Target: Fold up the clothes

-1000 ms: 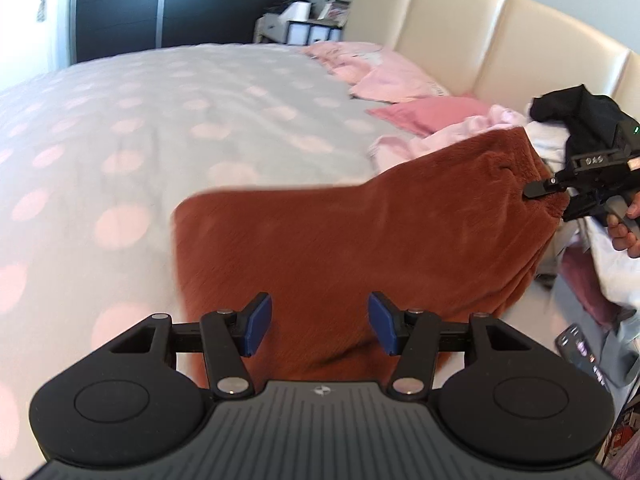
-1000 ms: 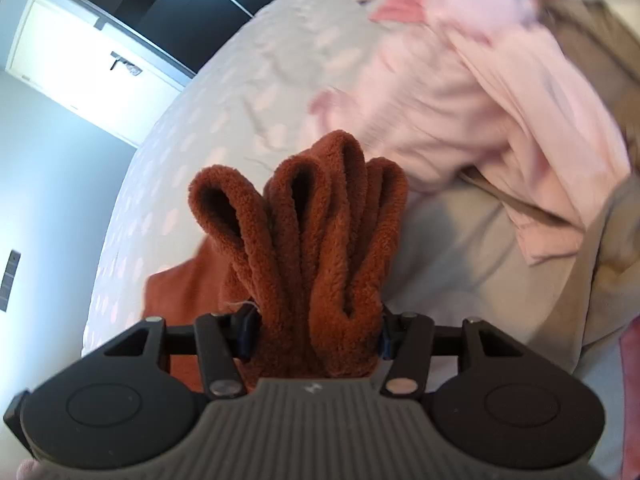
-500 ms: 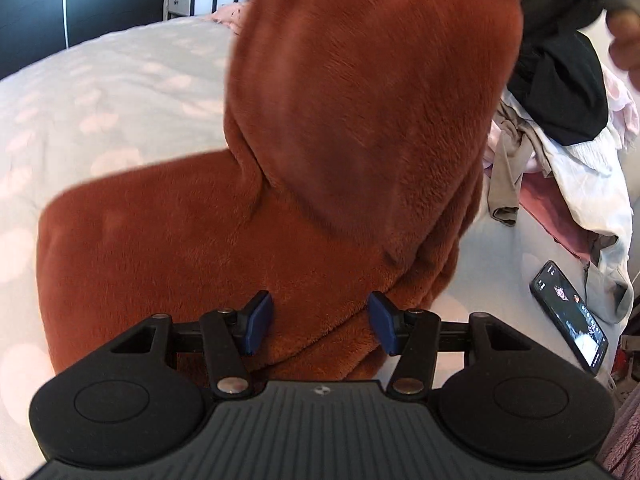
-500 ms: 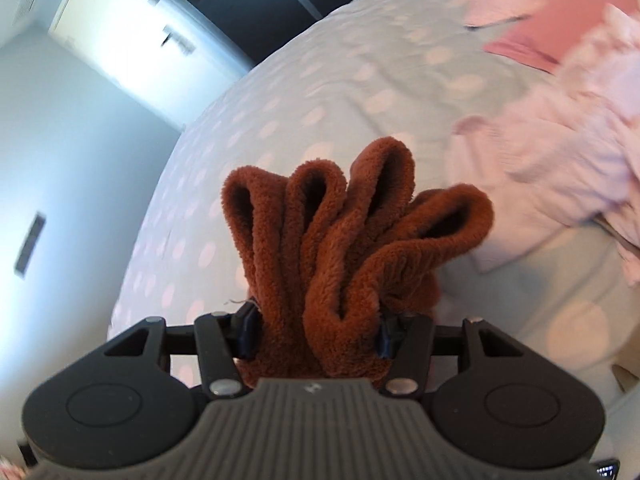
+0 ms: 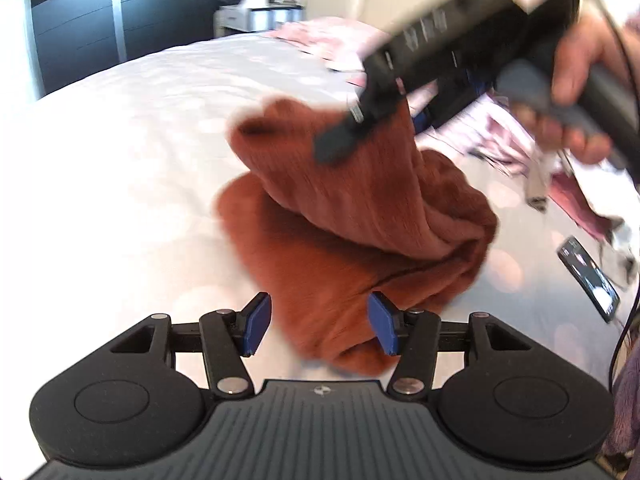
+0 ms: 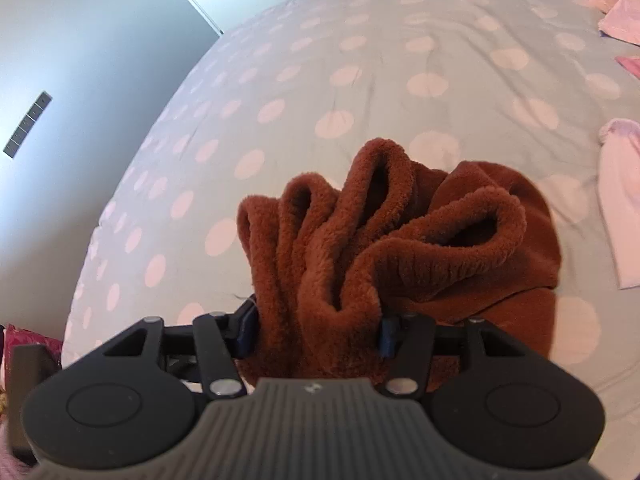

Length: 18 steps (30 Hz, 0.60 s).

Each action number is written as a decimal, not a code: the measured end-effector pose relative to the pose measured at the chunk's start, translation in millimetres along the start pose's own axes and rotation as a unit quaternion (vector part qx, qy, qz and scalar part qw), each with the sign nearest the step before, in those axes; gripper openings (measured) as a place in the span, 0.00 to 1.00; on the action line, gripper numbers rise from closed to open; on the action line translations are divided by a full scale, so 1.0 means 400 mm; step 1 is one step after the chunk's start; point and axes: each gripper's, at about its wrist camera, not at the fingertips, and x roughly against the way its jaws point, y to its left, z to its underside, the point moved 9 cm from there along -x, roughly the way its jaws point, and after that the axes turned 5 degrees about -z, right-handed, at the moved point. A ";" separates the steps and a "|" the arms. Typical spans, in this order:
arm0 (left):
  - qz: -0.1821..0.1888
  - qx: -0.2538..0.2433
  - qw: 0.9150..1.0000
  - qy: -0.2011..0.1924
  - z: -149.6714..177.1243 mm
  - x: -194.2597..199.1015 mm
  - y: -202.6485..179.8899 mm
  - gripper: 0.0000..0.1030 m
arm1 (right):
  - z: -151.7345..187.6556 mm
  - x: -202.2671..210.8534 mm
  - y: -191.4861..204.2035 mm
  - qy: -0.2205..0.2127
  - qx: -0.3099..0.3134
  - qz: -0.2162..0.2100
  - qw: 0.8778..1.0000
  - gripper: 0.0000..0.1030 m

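A rust-brown fleece garment (image 5: 340, 240) lies on the spotted bed (image 5: 120, 160), its upper part lifted and doubled over the lower part. My right gripper (image 6: 318, 332) has a bunch of gathered fleece folds (image 6: 380, 240) filling the gap between its pads, and its jaws are opening. In the left wrist view the right gripper (image 5: 376, 136) is a blurred black shape above the garment, held by a hand (image 5: 580, 80). My left gripper (image 5: 320, 328) stands open at the garment's near edge. Fleece lies beside its right pad; the left pad is clear of it.
A phone (image 5: 588, 280) lies on the bed to the right of the garment. Behind it is a heap of mixed clothes (image 5: 520, 140). Pale pink clothes (image 6: 620, 200) lie at the right edge of the right wrist view. A dark wardrobe (image 5: 120, 8) stands beyond the bed.
My right gripper has carried the held end from the right, up and across to the left, doubling the garment over itself. The held folds have spread a little. The left gripper's view shifted.
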 end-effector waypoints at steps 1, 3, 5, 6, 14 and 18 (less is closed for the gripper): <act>-0.004 0.009 1.000 -0.004 0.003 0.009 0.018 0.50 | 0.008 -0.014 0.002 0.005 -0.005 -0.002 1.000 0.59; -0.006 0.025 1.000 -0.012 0.006 0.023 0.043 0.50 | 0.025 -0.041 0.007 0.014 -0.014 -0.005 1.000 0.63; 0.002 0.031 0.999 -0.016 0.010 0.037 0.049 0.50 | 0.041 -0.068 0.012 0.023 -0.023 -0.008 0.999 0.70; 0.003 0.029 0.999 -0.017 0.008 0.041 0.049 0.50 | 0.049 -0.075 0.015 0.026 -0.032 -0.011 0.999 0.71; 0.013 0.024 0.999 -0.047 -0.045 0.094 0.039 0.50 | 0.048 -0.068 0.082 0.022 -0.026 -0.006 0.999 0.72; 0.020 0.010 0.997 -0.076 -0.090 0.116 0.005 0.50 | 0.009 0.039 0.113 -0.015 0.008 0.002 1.000 0.71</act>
